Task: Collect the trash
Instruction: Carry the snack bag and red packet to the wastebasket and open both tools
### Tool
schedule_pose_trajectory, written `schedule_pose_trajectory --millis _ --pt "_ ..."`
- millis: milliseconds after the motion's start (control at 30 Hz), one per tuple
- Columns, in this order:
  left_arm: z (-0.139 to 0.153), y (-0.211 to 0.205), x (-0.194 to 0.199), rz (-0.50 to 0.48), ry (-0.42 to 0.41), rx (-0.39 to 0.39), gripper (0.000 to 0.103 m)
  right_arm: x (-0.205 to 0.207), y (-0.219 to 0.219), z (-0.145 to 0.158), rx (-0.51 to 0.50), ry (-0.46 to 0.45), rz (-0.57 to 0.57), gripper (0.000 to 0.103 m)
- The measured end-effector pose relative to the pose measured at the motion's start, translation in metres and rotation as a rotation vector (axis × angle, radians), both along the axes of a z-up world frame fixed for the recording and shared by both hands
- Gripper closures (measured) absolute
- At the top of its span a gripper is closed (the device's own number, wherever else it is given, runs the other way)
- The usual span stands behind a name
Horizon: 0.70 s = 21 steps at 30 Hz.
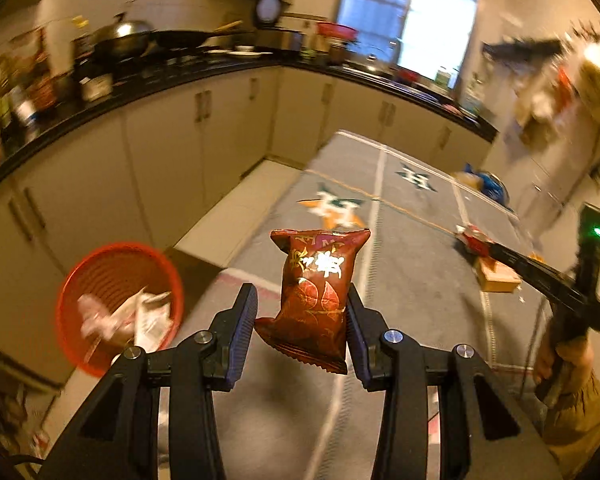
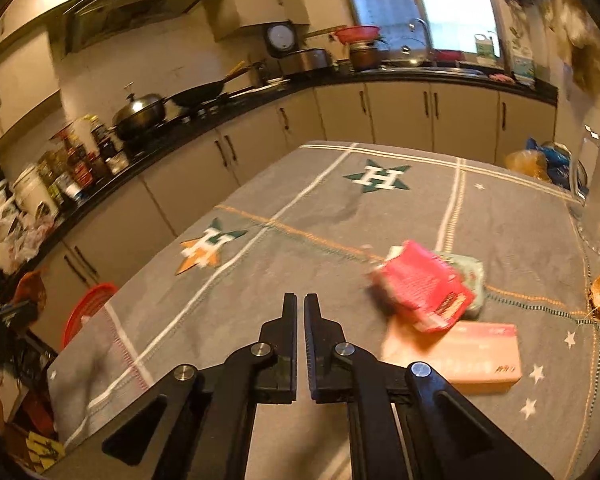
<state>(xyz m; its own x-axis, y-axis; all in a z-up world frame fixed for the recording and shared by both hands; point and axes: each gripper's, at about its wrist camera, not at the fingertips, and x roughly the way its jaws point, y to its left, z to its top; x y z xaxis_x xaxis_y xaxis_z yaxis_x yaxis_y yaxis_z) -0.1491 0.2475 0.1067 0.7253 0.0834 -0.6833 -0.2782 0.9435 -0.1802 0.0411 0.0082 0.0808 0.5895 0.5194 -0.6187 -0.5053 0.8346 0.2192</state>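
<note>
Snack packet pinched on the left, right tongs pressed together and empty.

Left wrist view: the left gripper [image 1: 302,312] pinches a dark red snack packet [image 1: 316,292] at centre frame; a red basket [image 1: 118,304] with wrappers sits lower left. Right wrist view: the right gripper [image 2: 300,316] is closed on nothing; a pink wrapper [image 2: 424,286] lies right of centre on the grey tablecloth [image 2: 300,208], against a pink box [image 2: 472,354].

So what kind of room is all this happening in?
A home kitchen, almost certainly. A lidded wok sits on the stove along a dark countertop, a tap stands under the window, and pale cabinets run beneath. The cloth-covered table fills the middle.
</note>
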Motion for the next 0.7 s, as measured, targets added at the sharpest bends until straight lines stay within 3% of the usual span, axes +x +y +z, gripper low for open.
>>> schedule_pose_trajectory --millis 167,367,500,567,633,700 --pt "-0.010 0.028 -0.025 0.061 0.002 -0.013 0.062 -0.035 0.017 0.010 0.008 -0.005 0.056 0.100" --pt "-0.021 0.036 -0.037 0.068 -0.005 0.004 0.062 -0.067 0.024 0.017 0.035 0.015 0.079 0.100" --pt "-0.030 0.041 -0.040 0.058 -0.001 -0.012 0.062 -0.076 0.028 0.018 0.000 0.012 0.061 0.100" --pt "-0.033 0.043 -0.042 0.054 -0.001 -0.008 0.062 -0.066 0.018 0.017 -0.015 0.007 -0.008 0.087" --pt "-0.035 0.046 -0.045 0.054 -0.004 -0.003 0.062 -0.047 0.002 0.015 -0.043 -0.011 -0.116 0.021" --pt "-0.036 0.046 -0.045 0.053 -0.003 -0.005 0.062 -0.023 -0.012 0.009 -0.127 -0.058 -0.225 0.017"
